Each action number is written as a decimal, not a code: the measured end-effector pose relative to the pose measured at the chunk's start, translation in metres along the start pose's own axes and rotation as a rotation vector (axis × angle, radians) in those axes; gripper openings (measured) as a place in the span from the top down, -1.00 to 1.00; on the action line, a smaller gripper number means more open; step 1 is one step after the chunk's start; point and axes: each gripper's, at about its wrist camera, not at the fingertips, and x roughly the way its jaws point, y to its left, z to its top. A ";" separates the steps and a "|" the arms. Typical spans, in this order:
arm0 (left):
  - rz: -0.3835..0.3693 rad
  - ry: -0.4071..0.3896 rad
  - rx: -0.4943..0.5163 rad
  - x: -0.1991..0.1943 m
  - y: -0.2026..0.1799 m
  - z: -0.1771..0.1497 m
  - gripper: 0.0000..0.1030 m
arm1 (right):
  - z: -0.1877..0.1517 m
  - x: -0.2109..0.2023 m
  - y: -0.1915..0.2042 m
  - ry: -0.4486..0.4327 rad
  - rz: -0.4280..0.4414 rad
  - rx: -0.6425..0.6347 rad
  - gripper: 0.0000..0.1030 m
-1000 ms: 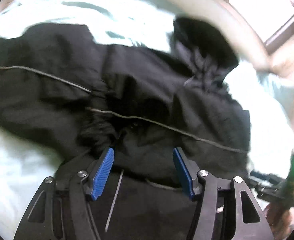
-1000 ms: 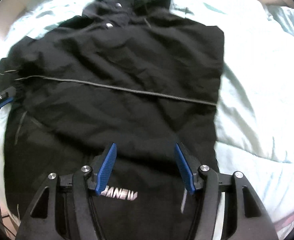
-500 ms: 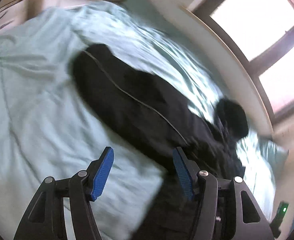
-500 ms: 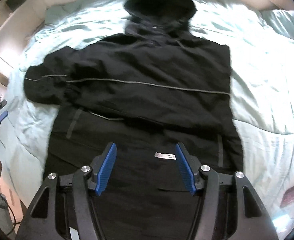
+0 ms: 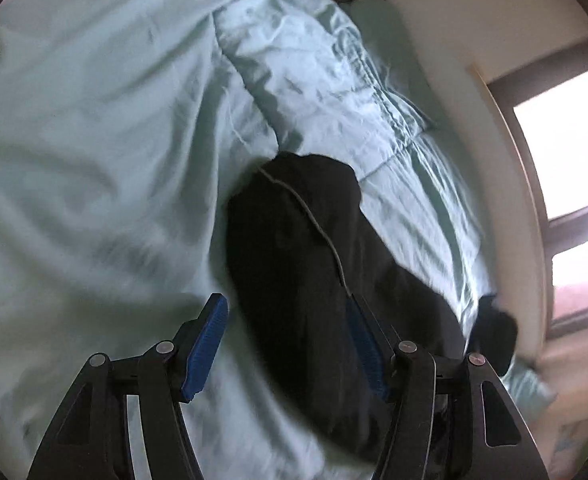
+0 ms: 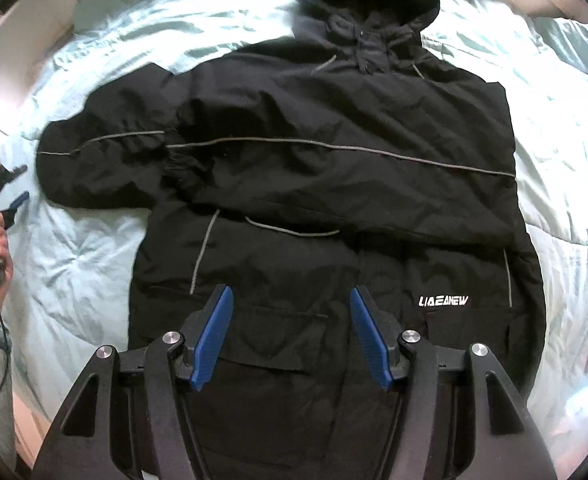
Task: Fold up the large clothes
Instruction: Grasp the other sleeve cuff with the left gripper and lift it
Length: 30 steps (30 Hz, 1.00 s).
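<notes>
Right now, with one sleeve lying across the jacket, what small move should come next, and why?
Probably bring the open left gripper down onto the other sleeve, which sticks out sideways on the bed. The jacket has only one sleeve folded across its chest, and both grippers are empty; the right gripper hovers open over the hem.

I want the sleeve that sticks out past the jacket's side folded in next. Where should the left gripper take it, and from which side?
Probably at the cuff end of the sleeve, coming in from the bedding beside it. That end lies loose on the sheet, clear of the jacket body, so one finger could slide under its edge. The left gripper is open, the sleeve lying beneath and ahead of it.
</notes>
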 end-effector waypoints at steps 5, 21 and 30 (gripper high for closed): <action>0.018 0.015 -0.046 0.037 0.013 0.017 -0.23 | 0.012 0.018 0.018 0.031 -0.009 -0.024 -0.23; 0.041 -0.186 0.032 -0.045 -0.008 -0.013 0.81 | 0.060 0.052 0.042 -0.024 0.032 -0.074 -0.23; 0.066 -0.202 0.201 -0.062 -0.036 -0.040 0.83 | 0.117 0.152 0.046 -0.003 -0.045 -0.071 0.13</action>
